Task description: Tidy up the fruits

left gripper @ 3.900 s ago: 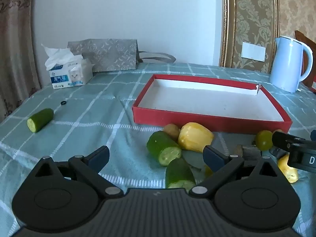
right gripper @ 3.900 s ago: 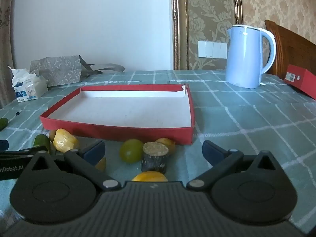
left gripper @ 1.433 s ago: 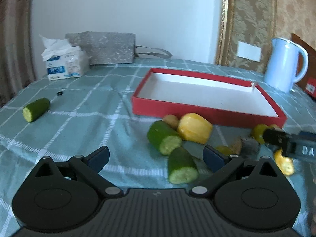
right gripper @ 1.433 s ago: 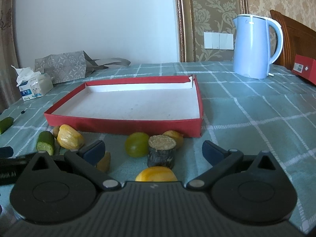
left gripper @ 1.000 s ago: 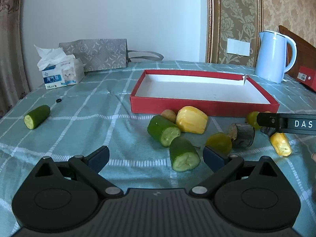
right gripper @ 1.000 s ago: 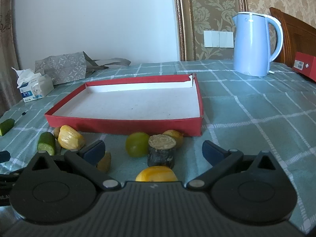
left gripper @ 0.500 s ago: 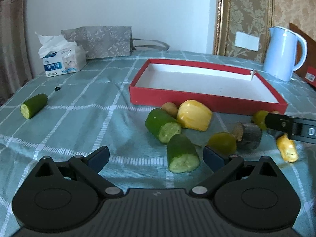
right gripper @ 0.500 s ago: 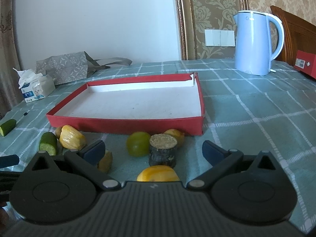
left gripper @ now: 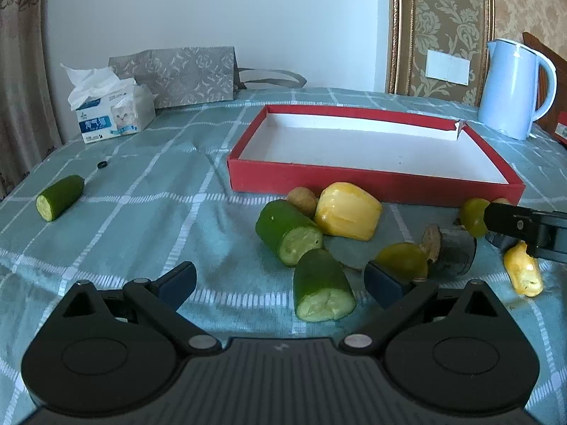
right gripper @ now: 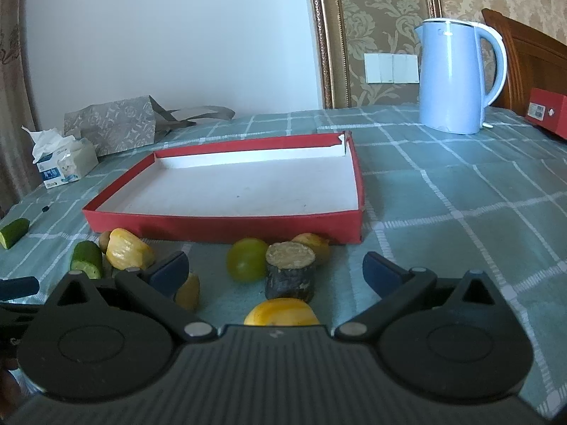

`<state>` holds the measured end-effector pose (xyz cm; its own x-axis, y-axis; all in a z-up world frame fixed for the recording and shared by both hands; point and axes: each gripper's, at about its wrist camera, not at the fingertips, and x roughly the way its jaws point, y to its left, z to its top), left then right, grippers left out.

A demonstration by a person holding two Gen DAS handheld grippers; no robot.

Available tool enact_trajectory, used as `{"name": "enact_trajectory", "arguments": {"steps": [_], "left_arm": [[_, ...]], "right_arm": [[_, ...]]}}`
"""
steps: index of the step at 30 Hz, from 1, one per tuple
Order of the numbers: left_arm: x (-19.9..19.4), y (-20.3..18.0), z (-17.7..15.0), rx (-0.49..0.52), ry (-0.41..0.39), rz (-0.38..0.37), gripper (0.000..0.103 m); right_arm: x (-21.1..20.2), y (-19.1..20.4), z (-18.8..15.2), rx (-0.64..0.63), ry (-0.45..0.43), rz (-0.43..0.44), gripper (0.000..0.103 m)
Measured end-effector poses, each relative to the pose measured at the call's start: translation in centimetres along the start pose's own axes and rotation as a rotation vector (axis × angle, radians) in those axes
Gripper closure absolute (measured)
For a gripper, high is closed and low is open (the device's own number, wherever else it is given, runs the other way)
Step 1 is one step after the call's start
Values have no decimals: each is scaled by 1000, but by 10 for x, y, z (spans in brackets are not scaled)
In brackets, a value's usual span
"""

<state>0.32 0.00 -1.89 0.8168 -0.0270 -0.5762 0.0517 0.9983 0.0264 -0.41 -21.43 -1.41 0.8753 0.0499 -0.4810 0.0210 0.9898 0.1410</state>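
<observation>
My left gripper [left gripper: 280, 279] is open low over the cloth, and a cut cucumber piece [left gripper: 322, 290] lies just inside its right finger. Beyond it lie a second cucumber piece [left gripper: 287, 230], a yellow fruit [left gripper: 347, 210], a small brown fruit [left gripper: 301, 200], a green fruit [left gripper: 402, 258] and a dark stump-like piece [left gripper: 453, 248]. My right gripper [right gripper: 276, 271] is open too. Ahead of it are a round green fruit [right gripper: 246, 258], the dark piece [right gripper: 290, 274] and, nearest, a yellow fruit [right gripper: 281, 313]. The red tray [right gripper: 226, 226] behind holds nothing.
A lone cucumber piece [left gripper: 60, 196] lies far left. A tissue box [left gripper: 113, 113] and a grey paper bag [left gripper: 177, 74] stand at the back left, with a blue kettle [right gripper: 453, 74] and a red box [right gripper: 547, 111] at the back right. The right gripper's finger [left gripper: 524, 226] reaches in from the right.
My left gripper has backed off and swung a little, so the near cucumber piece, green fruit and dark piece now show ahead. The right gripper has barely moved. No fruit has moved.
</observation>
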Motion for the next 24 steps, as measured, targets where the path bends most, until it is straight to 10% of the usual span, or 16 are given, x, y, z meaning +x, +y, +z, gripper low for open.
{"name": "enact_trajectory", "arguments": {"steps": [16, 24], "left_arm": [[0, -4, -3, 51, -11, 6, 3], [0, -3, -4, 34, -3, -48, 47]], "right_arm": [[-1, -6, 1, 29, -4, -1, 0], [-1, -7, 2, 34, -1, 5, 0]]}}
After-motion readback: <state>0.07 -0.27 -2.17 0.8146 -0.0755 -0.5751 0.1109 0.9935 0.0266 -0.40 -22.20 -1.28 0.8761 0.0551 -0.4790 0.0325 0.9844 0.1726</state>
